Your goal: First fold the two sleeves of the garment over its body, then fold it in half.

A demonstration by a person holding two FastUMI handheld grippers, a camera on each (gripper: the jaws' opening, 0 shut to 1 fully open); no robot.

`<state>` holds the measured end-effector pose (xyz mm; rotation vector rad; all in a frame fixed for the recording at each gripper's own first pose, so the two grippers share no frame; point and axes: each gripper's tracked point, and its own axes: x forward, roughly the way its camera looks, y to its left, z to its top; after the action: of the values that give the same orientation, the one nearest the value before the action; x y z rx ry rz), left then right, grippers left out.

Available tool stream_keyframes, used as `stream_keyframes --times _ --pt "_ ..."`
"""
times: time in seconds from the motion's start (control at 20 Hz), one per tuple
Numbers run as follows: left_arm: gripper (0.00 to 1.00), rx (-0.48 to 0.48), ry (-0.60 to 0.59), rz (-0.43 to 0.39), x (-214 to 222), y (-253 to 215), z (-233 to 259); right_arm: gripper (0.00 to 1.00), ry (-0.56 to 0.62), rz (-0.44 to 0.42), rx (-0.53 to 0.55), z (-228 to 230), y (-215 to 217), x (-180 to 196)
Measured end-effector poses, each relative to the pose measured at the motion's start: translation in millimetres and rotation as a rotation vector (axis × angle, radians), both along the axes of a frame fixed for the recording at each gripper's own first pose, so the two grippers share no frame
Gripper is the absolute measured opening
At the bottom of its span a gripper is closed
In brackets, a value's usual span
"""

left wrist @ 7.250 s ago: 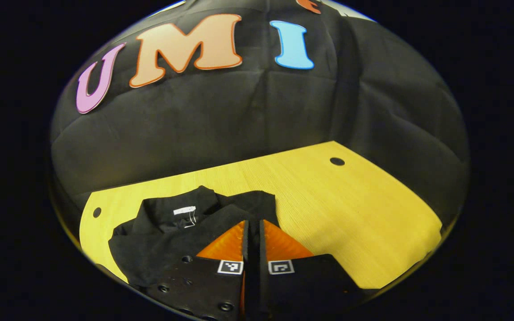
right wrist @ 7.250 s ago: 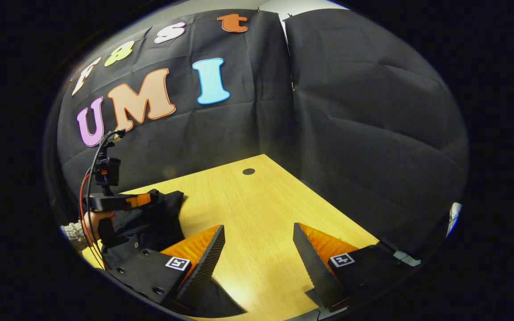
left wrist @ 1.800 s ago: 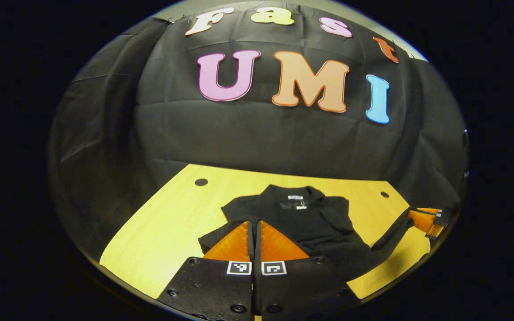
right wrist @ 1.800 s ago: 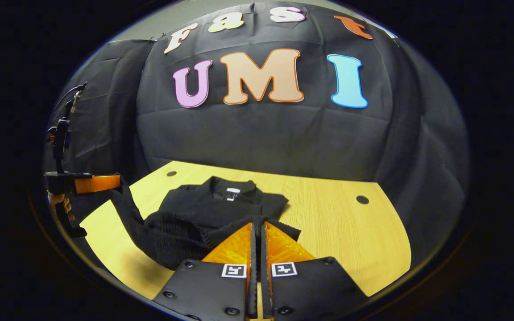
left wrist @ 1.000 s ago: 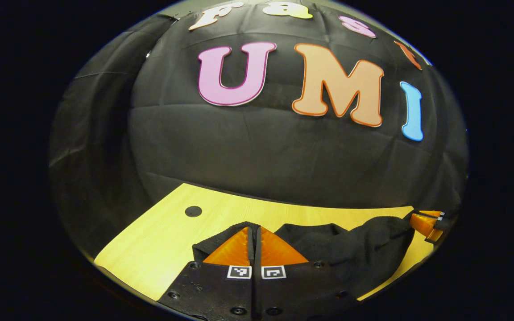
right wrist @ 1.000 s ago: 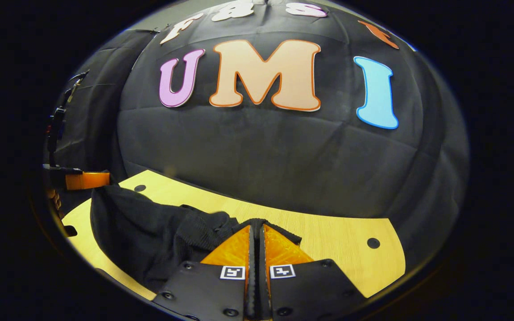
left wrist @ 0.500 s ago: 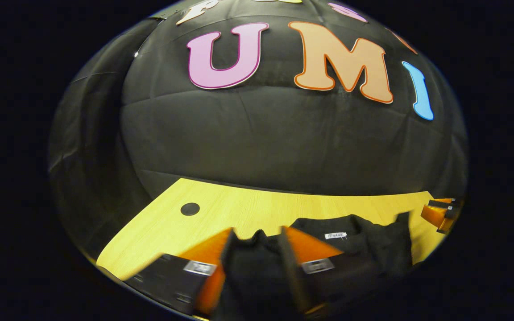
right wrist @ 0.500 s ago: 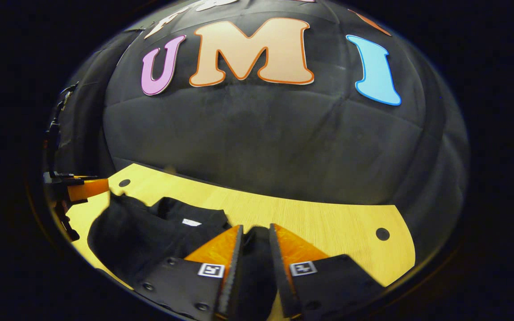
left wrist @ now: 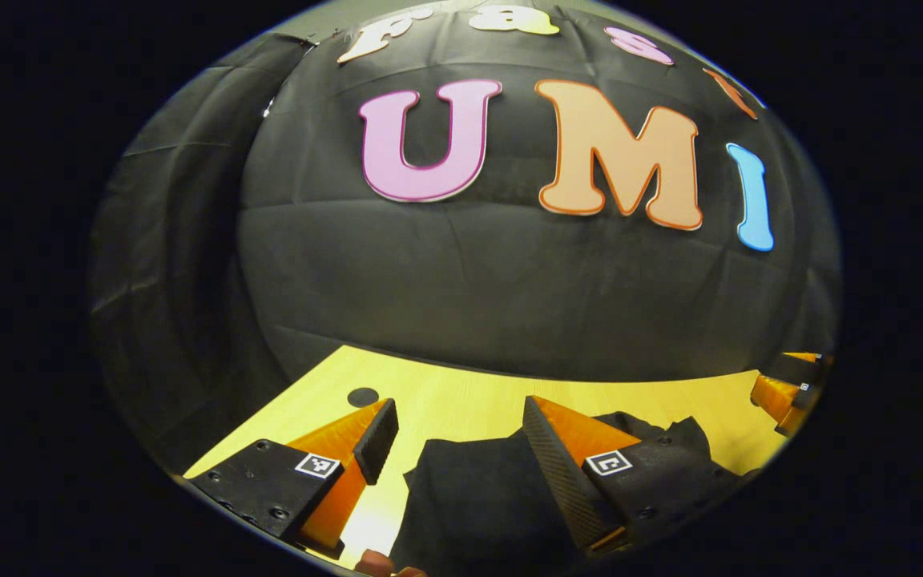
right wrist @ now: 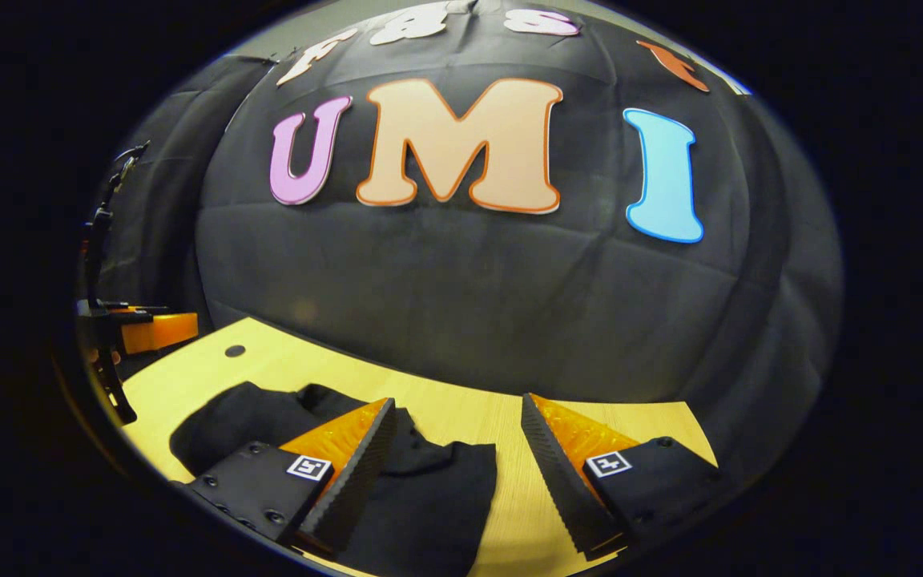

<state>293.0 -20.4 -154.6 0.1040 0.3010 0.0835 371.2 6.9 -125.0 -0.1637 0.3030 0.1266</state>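
Both grippers have let go since half a second ago: then my jaws were only part open with black cloth between them, and now each pair stands wide apart with nothing held. A second back both were clamped on the hem end, carrying it toward the collar.

From the left gripper view, my left gripper [left wrist: 453, 429] hangs over the near-left part of the garment [left wrist: 477, 497], jaws spread, the cloth lying loose on the counter [left wrist: 461, 397] beneath and between them. My right gripper shows far off at the right rim, apart from the cloth. From the right gripper view, my right gripper [right wrist: 457, 437] is likewise open over the garment's right edge, one finger above the cloth and the other above bare wood. The left gripper sits at the far left, clear of the cloth.

The garment lies as a compact dark bundle near the front of the counter, with no sleeve sticking out that I can see. I judge the sleeves folded in and the half fold just laid down, so the task looks essentially finished. What may be left is drawing both grippers back, and perhaps smoothing; I cannot tell how neatly the edges line up, since the cloth is dark and partly hidden by my own fingers
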Motion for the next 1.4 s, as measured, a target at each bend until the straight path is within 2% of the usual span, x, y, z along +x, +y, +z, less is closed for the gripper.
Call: stream_keyframes --times 0.3,0.45,0.5,0.6,0.95,1.05,1.1,1.25,1.4 --pt "0.96 -0.006 -0.136 -0.036 -52.7 -9.6 66.6 0.99 -0.155 0.022 0.017 53.2 -2.6 -81.4" --pt "0.93 0.001 -0.176 -0.072 -92.0 -19.9 93.7 0.98 -0.217 0.045 0.076 84.9 0.8 -128.3" --pt "0.92 0.007 -0.195 -0.079 -105.1 -20.9 102.0 1.00 -0.240 0.056 0.081 95.6 1.1 -142.9" --pt "0.92 0.011 -0.221 -0.086 -129.8 -23.8 113.7 0.98 -0.266 0.058 0.063 105.1 -3.1 -169.8" --pt "0.92 -0.038 -0.214 -0.100 -208.7 -27.7 127.5 0.98 -0.279 0.022 0.057 99.7 -9.5 -264.8" --pt "0.93 -0.045 -0.208 -0.091 -225.2 -28.0 123.7 0.98 -0.268 0.008 0.104 93.4 -9.1 -285.0" --pt "0.92 -0.049 -0.199 -0.090 -233.1 -30.1 119.8 0.95 -0.265 0.011 0.138 91.8 -6.2 -293.4" --pt "0.92 -0.058 -0.181 -0.090 -250.7 -37.9 111.8 1.00 -0.261 -0.016 0.180 87.1 -18.1 -311.6" --pt "0.92 -0.038 -0.181 -0.109 -261.0 -43.3 109.3 0.98 -0.269 -0.056 0.219 82.9 -29.2 -324.0"
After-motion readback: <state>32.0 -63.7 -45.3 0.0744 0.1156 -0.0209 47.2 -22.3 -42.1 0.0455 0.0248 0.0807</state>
